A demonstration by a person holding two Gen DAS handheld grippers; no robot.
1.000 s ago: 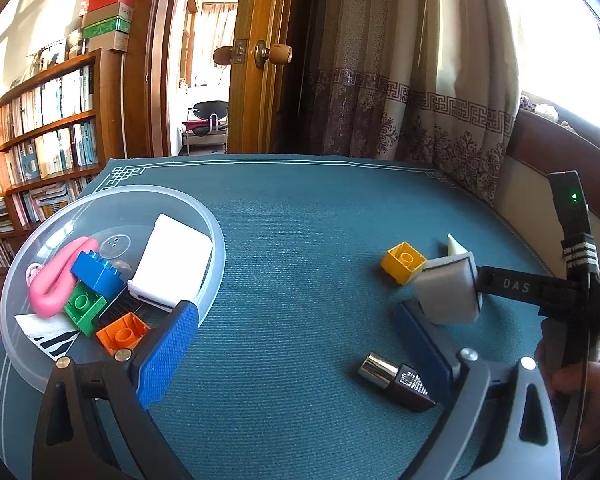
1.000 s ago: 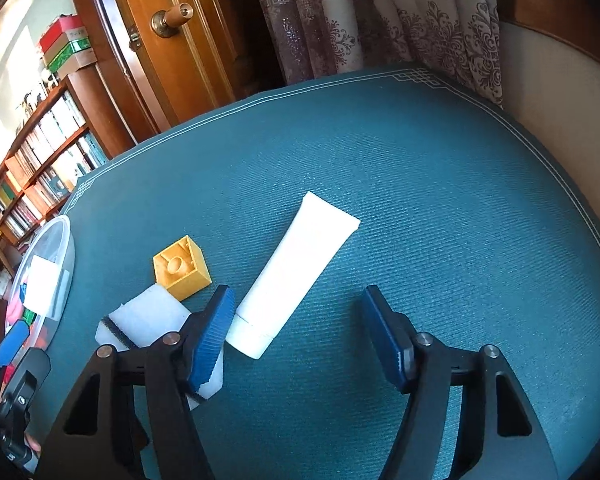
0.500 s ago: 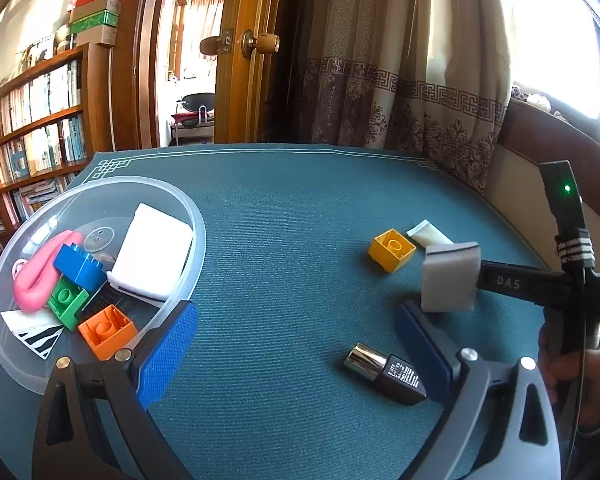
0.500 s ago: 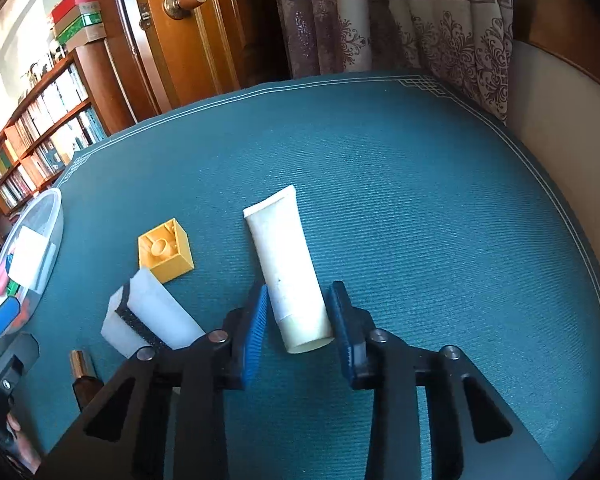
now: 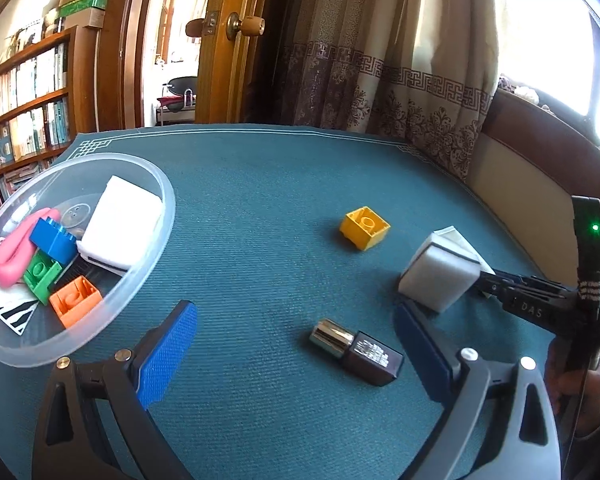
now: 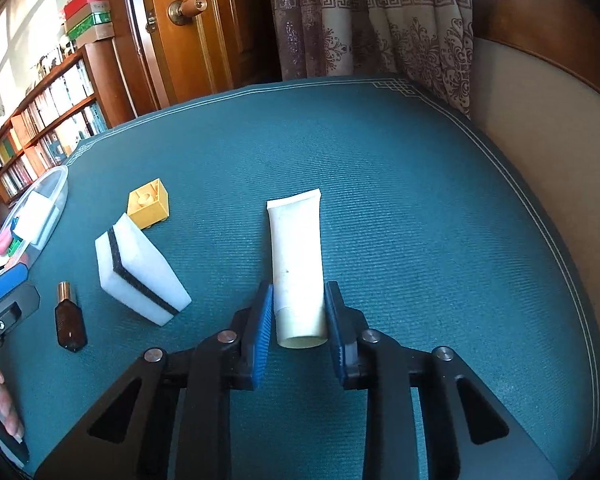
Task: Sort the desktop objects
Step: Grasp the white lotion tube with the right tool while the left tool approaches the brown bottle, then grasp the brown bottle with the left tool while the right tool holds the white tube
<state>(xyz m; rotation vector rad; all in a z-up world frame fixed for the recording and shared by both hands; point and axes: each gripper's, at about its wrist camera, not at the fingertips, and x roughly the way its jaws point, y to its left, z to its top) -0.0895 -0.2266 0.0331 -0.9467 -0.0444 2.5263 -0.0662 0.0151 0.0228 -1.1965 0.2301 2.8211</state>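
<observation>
My right gripper (image 6: 299, 312) is shut on the cap end of a white tube (image 6: 296, 248) that points away over the teal table. Left of it lie a white sponge with a black stripe (image 6: 140, 272), a yellow brick (image 6: 148, 202) and a brown bottle with a gold cap (image 6: 70, 320). My left gripper (image 5: 296, 320) is open, and the bottle (image 5: 356, 350) lies on the cloth between its blue fingers, nearer the right one. In the left wrist view the sponge (image 5: 440, 272) hides the right gripper's tips and the tube.
A clear round bowl (image 5: 168, 216) at the left holds a white sponge (image 5: 120, 224), a pink piece (image 5: 12, 248) and blue, green and orange bricks. The yellow brick (image 5: 364, 227) sits mid-table. A padded bench edge (image 6: 540, 160) runs along the right.
My right gripper went from wide open to shut on the tube's cap end, and the tube turned to point straight ahead. The left gripper stayed open and shifted a little toward the bottle.
</observation>
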